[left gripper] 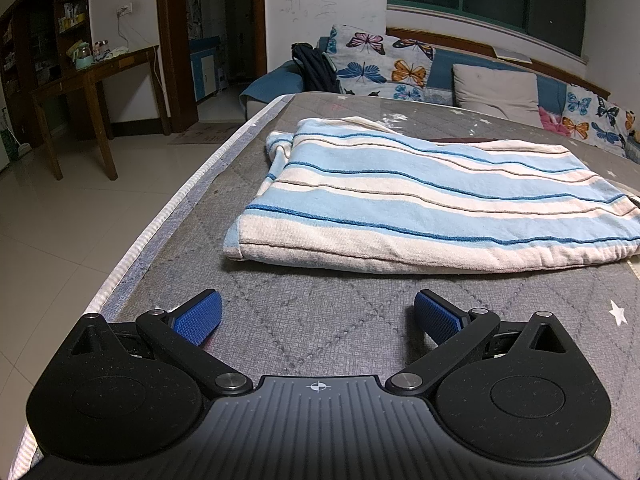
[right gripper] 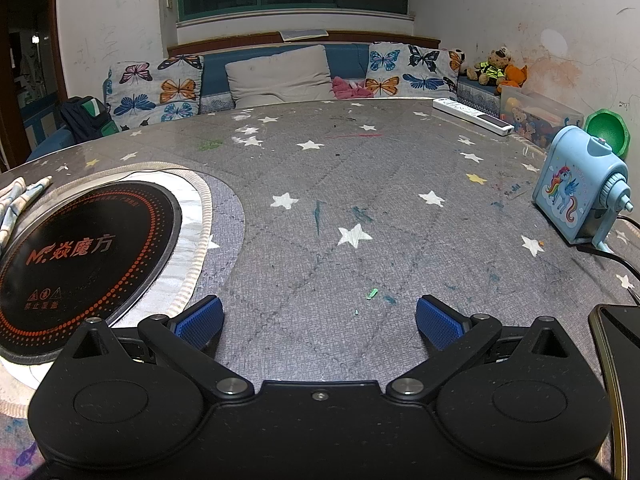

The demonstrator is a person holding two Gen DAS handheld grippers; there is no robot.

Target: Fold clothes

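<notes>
While the left gripper point(left gripper: 316, 316) hovered low over the near part of the gray star table cover point(left gripper: 320, 344), its two blue pads point(left gripper: 198, 320) stood wide apart and held nothing. On the far left stood a brown wooden table point(left gripper: 92, 80) on the shiny floor. Just past the gripper lay the striped garment point(left gripper: 420, 200) (light blue and cream, with thin dark blue lines). It was folded into a flat shape and sat on the cover, toward the right and far side of the left wrist view, not touching the pads. Behind it were butterfly cushions point(left gripper: 380, 64) and a plain gray pillow point(left gripper: 496, 88) on a blue couch.

Over in the right wrist view, a small bit of striped cloth point(right gripper: 20, 200) peeked in at the far left edge. Next to it was a round black cooktop point(right gripper: 84, 264) with red letters, set into the table. The right gripper point(right gripper: 320, 318) was near, in the middle, with its blue pads point(right gripper: 438, 322) spread wide too and empty. White stars dotted the cover point(right gripper: 352, 236). Far off to the right lay a white remote point(right gripper: 472, 120). At the right side stood a blue pencil sharpener point(right gripper: 580, 196) with a unicorn on it, and a green bowl point(right gripper: 608, 132) was just behind it. A dark phone point(right gripper: 620, 344) sat at the near right edge.
</notes>
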